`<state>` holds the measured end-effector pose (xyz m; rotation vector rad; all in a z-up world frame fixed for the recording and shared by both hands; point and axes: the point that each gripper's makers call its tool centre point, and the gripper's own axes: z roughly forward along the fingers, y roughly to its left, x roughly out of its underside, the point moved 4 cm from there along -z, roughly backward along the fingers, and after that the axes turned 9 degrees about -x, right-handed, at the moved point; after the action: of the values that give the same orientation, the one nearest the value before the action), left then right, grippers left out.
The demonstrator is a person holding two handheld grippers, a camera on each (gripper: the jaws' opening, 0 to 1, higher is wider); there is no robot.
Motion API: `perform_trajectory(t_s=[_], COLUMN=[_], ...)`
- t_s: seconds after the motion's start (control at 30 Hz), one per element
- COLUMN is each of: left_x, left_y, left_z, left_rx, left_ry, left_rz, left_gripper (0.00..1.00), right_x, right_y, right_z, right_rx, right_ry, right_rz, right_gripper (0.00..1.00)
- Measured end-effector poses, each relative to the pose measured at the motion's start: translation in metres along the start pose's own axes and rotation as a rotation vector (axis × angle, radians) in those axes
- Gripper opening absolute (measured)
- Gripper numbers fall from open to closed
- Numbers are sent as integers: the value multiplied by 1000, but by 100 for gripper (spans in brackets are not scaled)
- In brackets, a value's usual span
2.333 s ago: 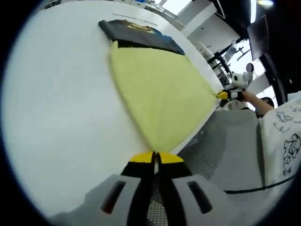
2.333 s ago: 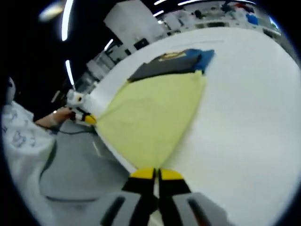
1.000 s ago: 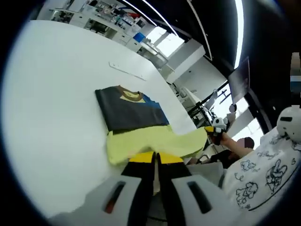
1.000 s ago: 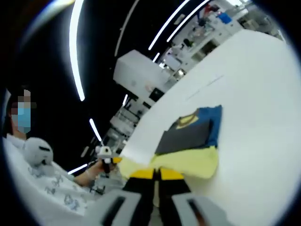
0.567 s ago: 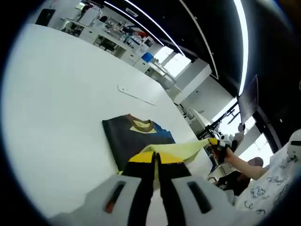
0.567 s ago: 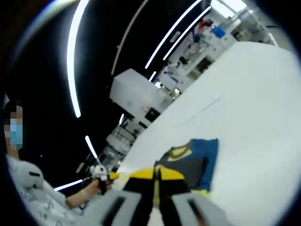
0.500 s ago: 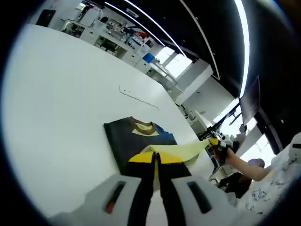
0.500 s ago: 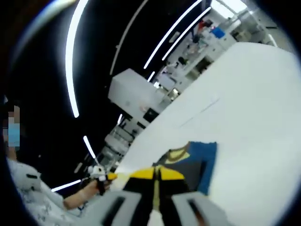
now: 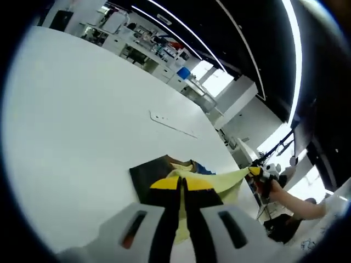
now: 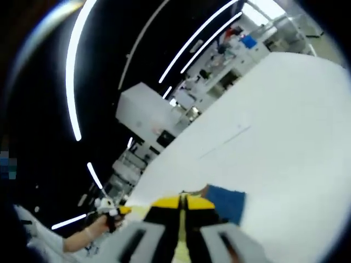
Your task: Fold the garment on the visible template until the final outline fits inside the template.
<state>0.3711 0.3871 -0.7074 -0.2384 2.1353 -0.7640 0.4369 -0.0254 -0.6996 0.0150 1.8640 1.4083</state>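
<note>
Two claws, left claw (image 9: 181, 183), right claw (image 10: 181, 200), pinching garment (image 9: 219, 179) hem edge, bare table (image 9: 71, 115) beyond.

White table (image 9: 82, 109), ceiling lights (image 10: 192, 41).

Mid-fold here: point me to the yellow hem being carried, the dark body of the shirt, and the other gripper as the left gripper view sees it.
yellow hem (image 9: 222, 178), left gripper view, on the lifted yellow fabric.
dark shirt body (image 9: 149, 174), left gripper view, on the dark panel lying on the table.
right gripper (image 9: 258, 171), left gripper view, on its yellow tips pinching the hem corner.
</note>
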Motion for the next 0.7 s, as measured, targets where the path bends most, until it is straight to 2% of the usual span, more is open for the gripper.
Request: perform_trajectory(t_s=[0.13,0.27,0.37,0.57,0.7], left_x=[0,2,8,13,18], left_y=[12,18,24,34,44], left_z=[15,23,30,42,50], left_rx=[-42,-58,-79,-113,-150], left_ry=[8,5,7,15,20], left_rz=[-41,-62,-84,-100,-114], left_gripper=[0,0,0,0,0], right_x=[-5,-4,-1,10,14], right_y=[-15,-27,-37,-57,-59], right_z=[12,24,33,37,38], right_rx=[32,63,89,161,170], right_ry=[-3,-15,4,28,39], right_rz=[-6,28,28,54,51], right_gripper=[0,0,0,0,0])
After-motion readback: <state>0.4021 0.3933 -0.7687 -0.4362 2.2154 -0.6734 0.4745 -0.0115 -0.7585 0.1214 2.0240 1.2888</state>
